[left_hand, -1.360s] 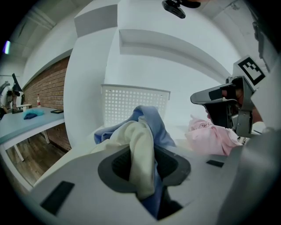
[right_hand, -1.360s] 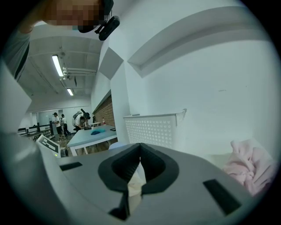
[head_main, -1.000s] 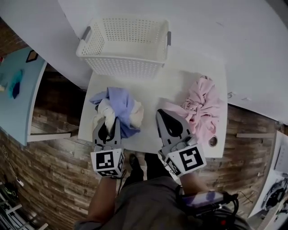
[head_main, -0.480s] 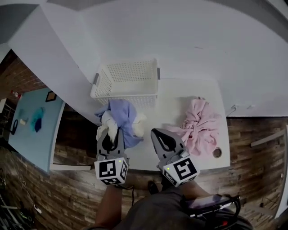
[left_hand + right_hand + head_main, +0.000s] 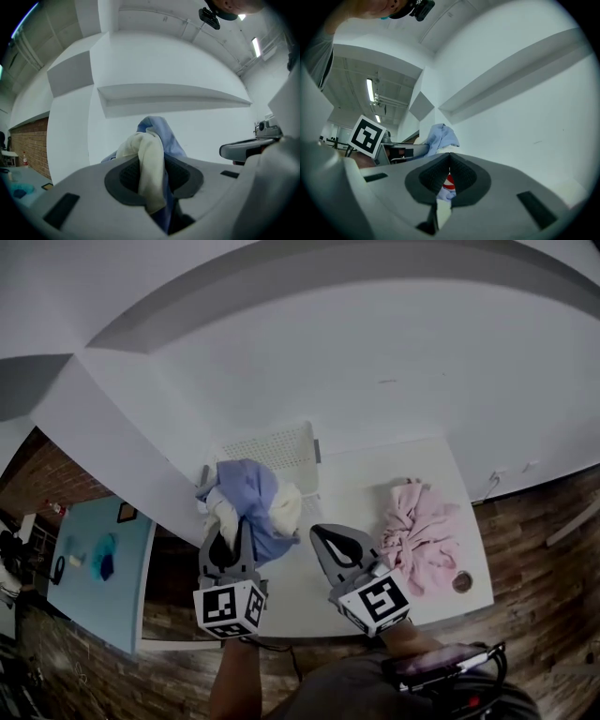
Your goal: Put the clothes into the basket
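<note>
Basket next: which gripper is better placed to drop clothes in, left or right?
Left. The left gripper is clamped on the blue and cream bundle, held up in front of the basket. The right gripper is shut with no garment in it, and the pink clothes lie on the table.

Grey left tool, right tool; black-white marker cubes.
</note>
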The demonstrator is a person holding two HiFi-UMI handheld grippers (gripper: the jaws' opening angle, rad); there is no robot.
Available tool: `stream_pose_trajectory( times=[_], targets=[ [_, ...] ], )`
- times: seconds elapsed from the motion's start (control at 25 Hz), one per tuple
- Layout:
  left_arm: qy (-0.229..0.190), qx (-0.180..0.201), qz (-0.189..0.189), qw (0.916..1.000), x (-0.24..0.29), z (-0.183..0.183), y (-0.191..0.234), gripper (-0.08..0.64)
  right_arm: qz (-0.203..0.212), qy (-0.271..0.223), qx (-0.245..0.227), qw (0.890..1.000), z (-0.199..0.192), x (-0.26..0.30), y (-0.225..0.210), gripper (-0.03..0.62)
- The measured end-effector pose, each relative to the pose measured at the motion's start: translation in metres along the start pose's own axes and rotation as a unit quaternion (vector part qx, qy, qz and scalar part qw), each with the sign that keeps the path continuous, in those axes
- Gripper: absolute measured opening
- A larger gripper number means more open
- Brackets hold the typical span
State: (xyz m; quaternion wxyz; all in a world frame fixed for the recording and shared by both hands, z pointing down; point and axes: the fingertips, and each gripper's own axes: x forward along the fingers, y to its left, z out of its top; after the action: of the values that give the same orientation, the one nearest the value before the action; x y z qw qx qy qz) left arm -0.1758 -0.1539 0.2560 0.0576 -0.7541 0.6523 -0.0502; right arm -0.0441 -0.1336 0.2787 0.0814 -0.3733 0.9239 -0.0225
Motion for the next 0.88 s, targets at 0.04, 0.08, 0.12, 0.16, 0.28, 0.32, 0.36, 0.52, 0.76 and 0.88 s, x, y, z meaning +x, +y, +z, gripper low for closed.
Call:
stream_pose_trajectory(
  times=[0.04,0.08,0.12,0.16,0.28,0.32,0.36,0.52,0.76,0.88],
  targets=[
    [-0.006,0.004,-0.001,1.0000,0.007,0.008,0.001,0.104,-0.002,-0.004,-0.001,1.000,0.004,0.002,-0.005,0.006],
    [-0.012,0.008,-0.002,0.9999,0.014,0.016,0.003,0.104,-0.003,-0.008,-0.002,1.000,0.007,0.004,-0.010,0.006],
    [-0.017,0.011,-0.002,0.9998,0.021,0.022,0.004,0.104,-0.005,-0.013,-0.003,1.000,0.011,0.005,-0.016,0.006],
    [-0.021,0.014,-0.001,0.9997,0.029,0.029,0.006,0.104,-0.007,-0.017,-0.004,1.000,0.014,0.007,-0.022,0.006],
    [-0.029,0.021,0.001,0.9994,0.056,0.044,0.012,0.104,-0.016,-0.028,-0.003,0.999,0.022,0.013,-0.042,0.006],
    [-0.032,0.024,0.001,0.9992,0.064,0.049,0.013,0.104,-0.019,-0.031,-0.002,0.999,0.024,0.015,-0.048,0.006],
    [-0.036,0.026,0.000,0.9990,0.071,0.054,0.014,0.104,-0.021,-0.035,-0.002,0.999,0.025,0.017,-0.053,0.006],
    [-0.044,0.030,-0.003,0.9986,0.089,0.062,0.014,0.104,-0.026,-0.038,0.001,0.999,0.022,0.017,-0.064,0.006],
    [-0.006,0.025,-0.007,0.9996,0.168,0.024,0.006,0.106,-0.047,-0.018,0.034,0.998,-0.011,0.040,-0.133,0.006],
    [0.014,0.016,-0.005,0.9998,0.172,0.013,0.011,0.107,-0.062,-0.010,0.045,0.997,-0.015,0.040,-0.142,0.006]
  ],
)
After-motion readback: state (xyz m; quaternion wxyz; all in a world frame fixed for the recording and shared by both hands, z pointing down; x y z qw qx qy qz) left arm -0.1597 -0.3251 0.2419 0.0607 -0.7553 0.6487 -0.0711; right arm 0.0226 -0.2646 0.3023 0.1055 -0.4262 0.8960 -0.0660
